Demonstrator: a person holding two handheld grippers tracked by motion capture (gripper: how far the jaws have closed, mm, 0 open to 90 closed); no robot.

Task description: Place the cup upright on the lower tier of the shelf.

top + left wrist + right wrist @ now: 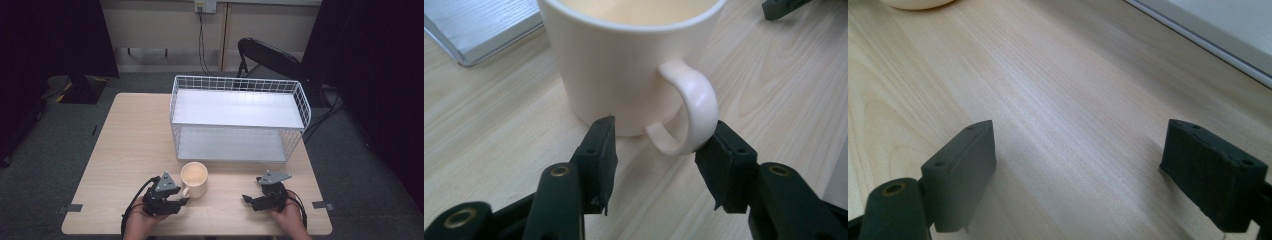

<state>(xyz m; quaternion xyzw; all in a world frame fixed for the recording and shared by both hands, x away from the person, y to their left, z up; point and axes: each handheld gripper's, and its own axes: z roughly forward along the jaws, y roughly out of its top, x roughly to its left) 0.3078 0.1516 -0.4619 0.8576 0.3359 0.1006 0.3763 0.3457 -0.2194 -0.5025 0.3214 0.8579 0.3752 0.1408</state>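
We held the left gripper [655, 150] spread around the cream mug's [624, 60] handle [691, 112], and the right gripper [1078, 175] gaped over bare table [1073, 90].

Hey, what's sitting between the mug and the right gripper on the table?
Nothing: in the high view, bare wooden table runs from the mug to the right gripper. The right gripper view shows bare wood between its open jaws too.
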